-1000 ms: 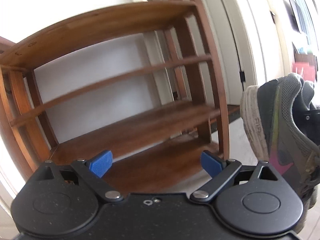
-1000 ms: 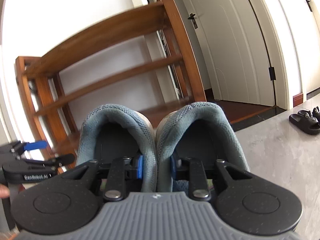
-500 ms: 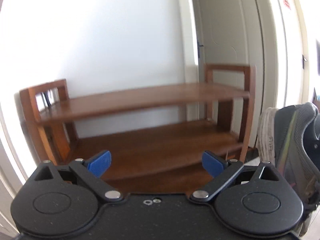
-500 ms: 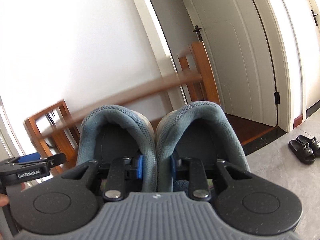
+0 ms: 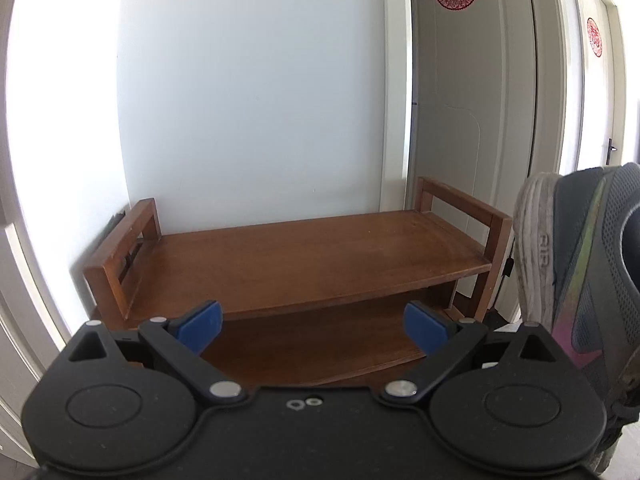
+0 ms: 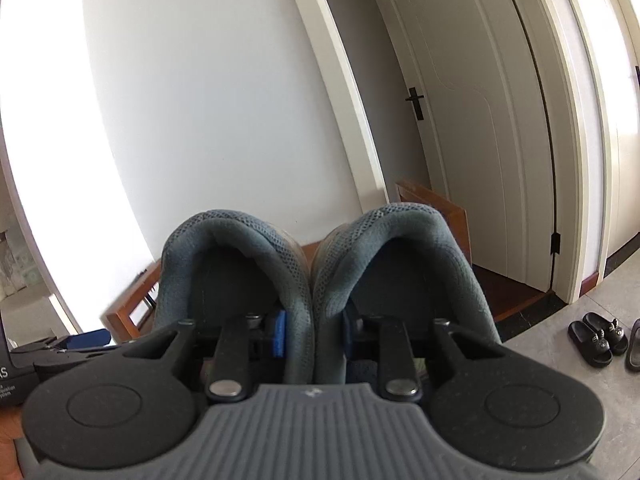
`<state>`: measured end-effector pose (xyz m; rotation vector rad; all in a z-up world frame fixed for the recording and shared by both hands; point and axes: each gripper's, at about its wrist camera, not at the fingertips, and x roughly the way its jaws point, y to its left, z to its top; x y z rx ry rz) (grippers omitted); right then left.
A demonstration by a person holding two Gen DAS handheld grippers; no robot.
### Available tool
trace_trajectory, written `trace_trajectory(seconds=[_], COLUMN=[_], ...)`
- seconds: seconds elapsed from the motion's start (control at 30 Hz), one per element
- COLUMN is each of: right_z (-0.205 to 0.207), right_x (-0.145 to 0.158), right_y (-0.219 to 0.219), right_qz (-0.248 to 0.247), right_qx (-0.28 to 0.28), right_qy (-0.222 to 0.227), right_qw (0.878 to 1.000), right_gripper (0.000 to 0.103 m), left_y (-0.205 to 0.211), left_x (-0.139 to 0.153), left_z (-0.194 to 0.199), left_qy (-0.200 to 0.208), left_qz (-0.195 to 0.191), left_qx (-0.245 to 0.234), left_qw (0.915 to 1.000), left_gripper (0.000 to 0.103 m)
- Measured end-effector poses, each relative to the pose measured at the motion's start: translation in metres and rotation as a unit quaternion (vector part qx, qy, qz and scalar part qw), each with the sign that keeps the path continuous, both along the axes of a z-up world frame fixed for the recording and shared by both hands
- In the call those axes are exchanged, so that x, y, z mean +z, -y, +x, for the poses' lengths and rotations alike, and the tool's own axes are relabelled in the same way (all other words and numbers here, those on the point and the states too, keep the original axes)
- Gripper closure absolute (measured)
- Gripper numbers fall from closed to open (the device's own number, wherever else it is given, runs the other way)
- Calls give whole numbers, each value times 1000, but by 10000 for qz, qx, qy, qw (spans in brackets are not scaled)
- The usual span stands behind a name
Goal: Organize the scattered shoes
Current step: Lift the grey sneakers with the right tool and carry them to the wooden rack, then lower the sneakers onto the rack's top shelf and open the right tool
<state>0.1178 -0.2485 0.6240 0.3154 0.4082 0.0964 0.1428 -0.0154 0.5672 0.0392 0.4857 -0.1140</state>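
Left gripper [image 5: 312, 326] spread wide, blue pads apart, nothing between them, aimed at wooden shoe rack [image 5: 304, 256] against white wall [image 5: 256, 100]. Top shelf bare. Right gripper [image 6: 313, 330] clamped on pair of grey sneakers [image 6: 312, 264], pinching inner collars together, pair held up off floor just beside rack. Far right, black slippers [image 6: 598, 338] on grey floor by white door [image 6: 480, 120].

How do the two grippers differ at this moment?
The left gripper stands open with nothing between its pads, while the right gripper is shut on the inner collars of the grey sneakers. The left faces the bare wooden shoe rack; the sneakers block the right's view. Both have blue pads.
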Motion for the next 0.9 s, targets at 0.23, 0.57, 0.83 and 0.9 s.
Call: trace_trajectory(seconds=[0.23, 0.57, 0.83, 0.9], right_z=[-1, 42, 139, 167], right_x=[43, 49, 31, 28], right_y=[-32, -27, 26, 41], right_qz=[-18, 55, 271, 240], right_qx=[-213, 36, 624, 825], right_qy=[-62, -199, -368, -432], right_qw=[9998, 9998, 9970, 9954], right_gripper=[74, 74, 74, 74], left_y=[-27, -17, 29, 45], left_x=[40, 52, 55, 55], left_z=[4, 49, 108, 127], left_qy=[-47, -43, -86, -126], left_qz=[159, 170, 124, 127], left_qx=[-3, 496, 1287, 1521], left_qw=[9999, 9986, 9916, 9882], left_gripper=[5, 5, 4, 4])
